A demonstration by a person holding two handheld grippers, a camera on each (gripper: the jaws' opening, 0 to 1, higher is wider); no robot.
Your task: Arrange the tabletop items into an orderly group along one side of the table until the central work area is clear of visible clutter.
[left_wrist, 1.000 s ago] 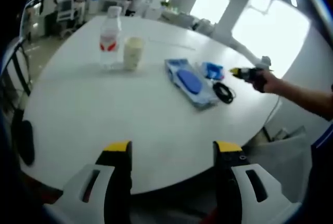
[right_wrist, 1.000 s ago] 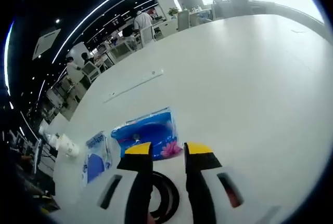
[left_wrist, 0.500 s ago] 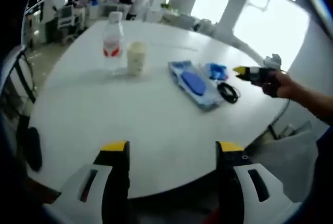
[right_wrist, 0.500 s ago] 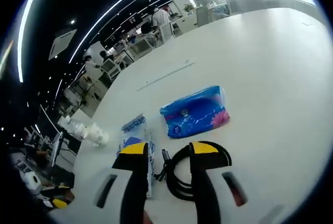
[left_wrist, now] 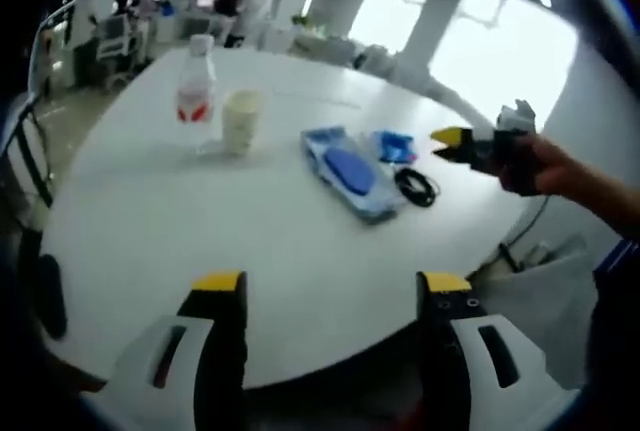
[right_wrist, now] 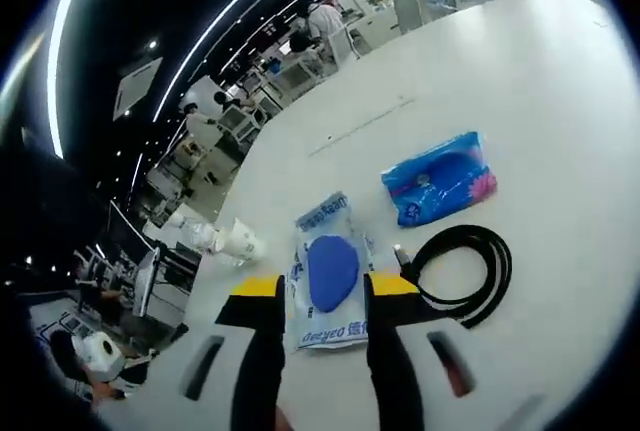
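Over on the left of the big white round table [left_wrist: 200, 221] stands a clear plastic water bottle with a red label [left_wrist: 194, 81], upright, and just beside it a pale cream paper cup [left_wrist: 240, 123], also upright. The two make a small pair near the table's far edge, which suits a group along one side. Further right lies a flat clear packet with a dark blue oval pad inside [left_wrist: 345, 169], set at a slant, then a small bright blue tissue pack [left_wrist: 392, 146] close by it, and a coiled black cable [left_wrist: 414, 187] just beside both. These three sit nearer the middle, loose and at odd angles, so I judge they are the clutter left to gather.

The left gripper [left_wrist: 332, 281] hangs low over the near edge with its yellow-tipped jaws spread wide and nothing between them, as if waiting its turn. The right gripper [left_wrist: 452, 141], gripped in the person's hand [left_wrist: 535, 163], comes in from the far right, pointing at the cable and tissue pack. In the right gripper view its jaws stand a moderate gap apart and empty, hovering above the flat packet [right_wrist: 330, 281], with the tissue pack [right_wrist: 440, 177] and cable [right_wrist: 462, 266] to the right. It looks lined up to pick one of these.
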